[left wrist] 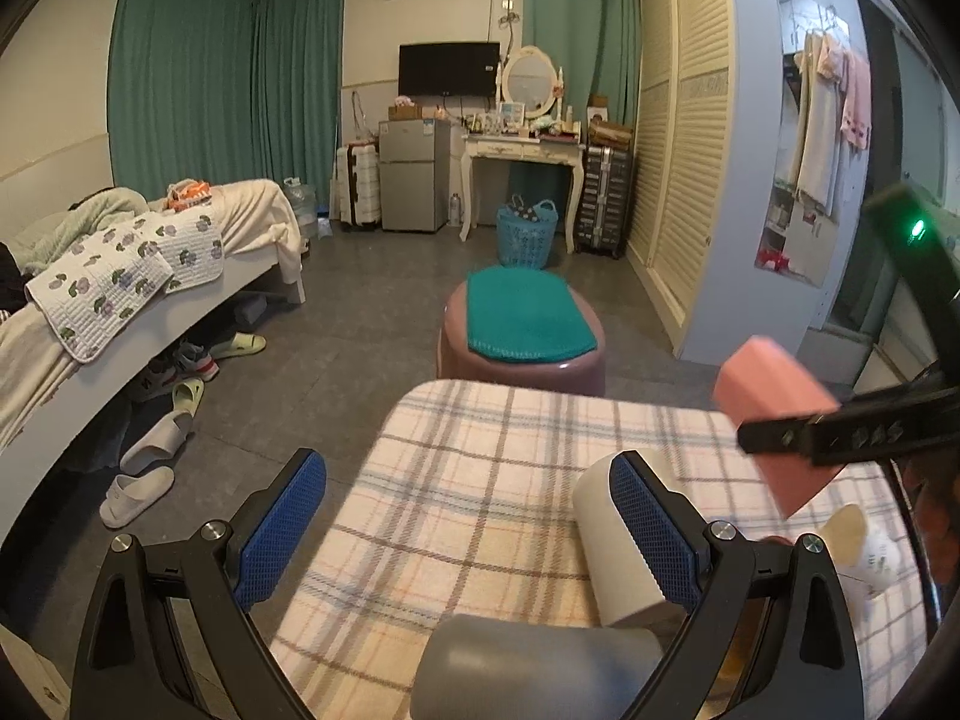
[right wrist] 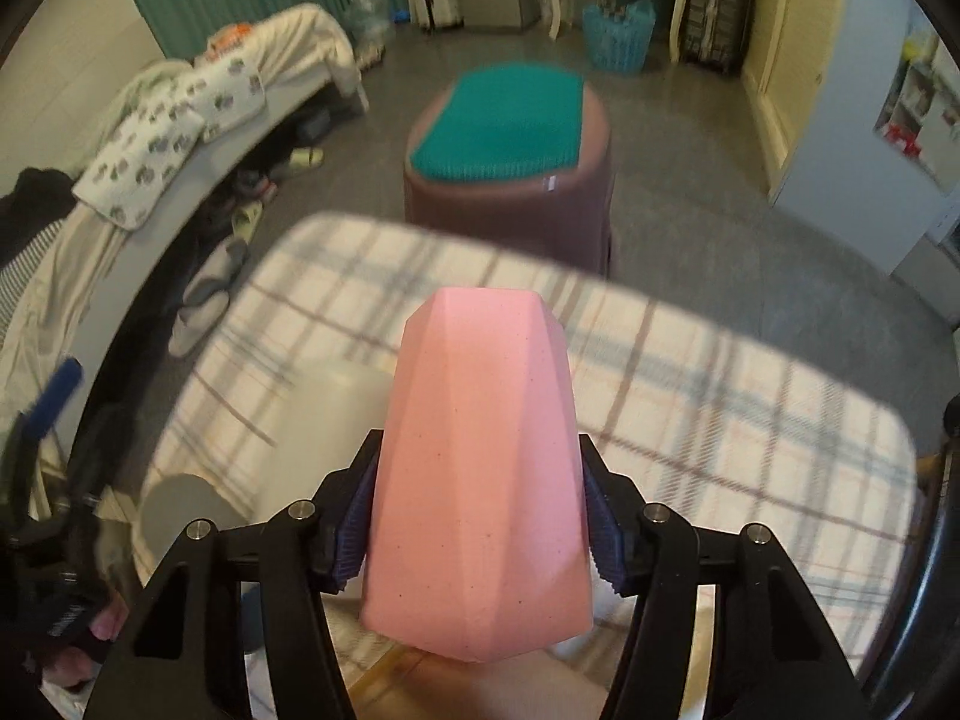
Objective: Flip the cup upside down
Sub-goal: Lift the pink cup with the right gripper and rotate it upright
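My right gripper is shut on a pink faceted cup and holds it in the air above the plaid-covered table, its closed end pointing away from me. The same pink cup shows at the right of the left wrist view, clamped by the right gripper's black finger. My left gripper is open and empty, low over the table. A white cup stands just behind its right pad, and a grey cup lies close below the camera.
A purple stool with a teal cushion stands past the table's far edge. A bed runs along the left, with slippers on the floor beside it. A small white figurine sits at the table's right.
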Demonstrator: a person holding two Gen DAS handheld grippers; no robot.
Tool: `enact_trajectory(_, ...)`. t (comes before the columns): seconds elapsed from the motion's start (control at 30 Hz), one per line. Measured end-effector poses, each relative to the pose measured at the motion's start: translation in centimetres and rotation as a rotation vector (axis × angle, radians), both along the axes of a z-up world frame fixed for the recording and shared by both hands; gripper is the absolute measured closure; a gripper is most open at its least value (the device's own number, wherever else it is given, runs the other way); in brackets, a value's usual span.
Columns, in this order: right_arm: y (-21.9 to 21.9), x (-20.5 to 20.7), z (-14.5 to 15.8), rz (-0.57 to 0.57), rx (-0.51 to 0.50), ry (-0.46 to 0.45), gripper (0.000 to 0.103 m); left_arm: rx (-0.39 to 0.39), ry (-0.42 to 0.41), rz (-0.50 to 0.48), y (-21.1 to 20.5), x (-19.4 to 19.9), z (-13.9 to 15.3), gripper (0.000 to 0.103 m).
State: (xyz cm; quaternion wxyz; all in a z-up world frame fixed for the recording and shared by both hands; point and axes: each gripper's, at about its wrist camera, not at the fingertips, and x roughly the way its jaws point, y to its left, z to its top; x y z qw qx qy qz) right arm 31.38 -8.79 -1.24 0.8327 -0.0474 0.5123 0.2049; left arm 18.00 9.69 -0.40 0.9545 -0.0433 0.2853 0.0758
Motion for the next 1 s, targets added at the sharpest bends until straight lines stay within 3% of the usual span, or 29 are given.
enact_trajectory(0.2,-1.7,-5.9,5.9,-0.015,0.017,-0.099,0.044,-0.014,-0.053,-0.027,-0.7,-3.8,2.2,0.005)
enact_trajectory(0.37,-2.9,-12.3,6.4,-0.033,0.017,-0.109,0.044,-0.028,-0.066,-0.054,-1.3,-6.7,2.6,0.005)
enact_trajectory(0.63,-4.8,-19.5,1.3,-0.109,0.048,-0.032,0.044,-0.023,-0.049,-0.074,-2.1,-10.4,1.2,0.005)
enact_trajectory(1.0,-4.9,-20.5,-7.1,-0.170,0.034,0.122,0.044,-0.034,0.023,-0.062,-2.8,-11.7,-2.2,0.005)
